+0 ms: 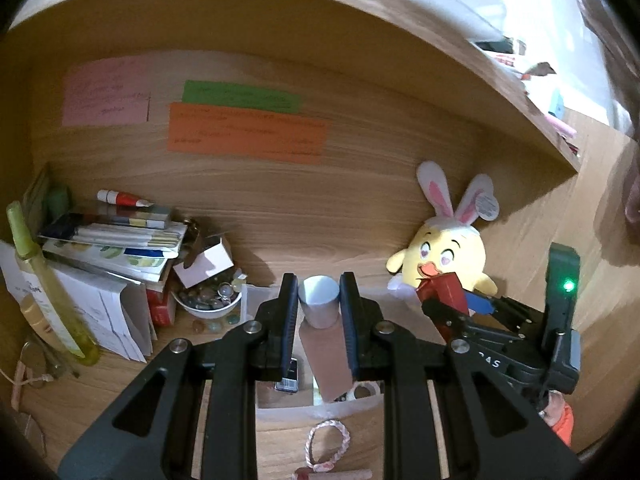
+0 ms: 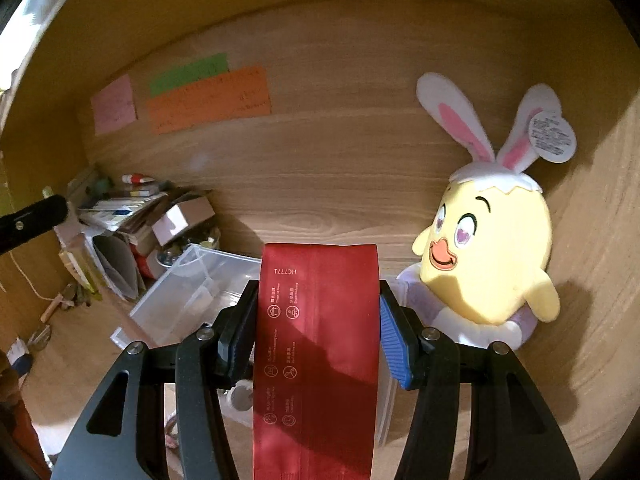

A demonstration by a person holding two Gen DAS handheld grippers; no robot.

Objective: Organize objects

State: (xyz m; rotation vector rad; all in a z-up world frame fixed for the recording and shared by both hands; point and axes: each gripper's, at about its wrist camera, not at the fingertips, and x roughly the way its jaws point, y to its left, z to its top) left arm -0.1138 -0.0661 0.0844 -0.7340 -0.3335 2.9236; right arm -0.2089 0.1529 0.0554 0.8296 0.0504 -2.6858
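Red pouch [image 2: 316, 344] clamped in right gripper [image 2: 318, 332], tan silver-capped bottle [image 1: 320, 320] pinched in left gripper [image 1: 319, 320]; both held over clear bin [image 2: 188, 292], likely for drop-in.

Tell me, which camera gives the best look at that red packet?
The right wrist view. There the red packet fills the middle, clamped between the right gripper's pads, its white print and symbols showing. In the left wrist view, only a small corner of the red packet shows, in front of the yellow plush chick.

Wood-grain desk alcove [image 1: 360, 208] under a shelf [image 1: 280, 8], coloured paper notes [image 1: 244, 132] on its back panel.
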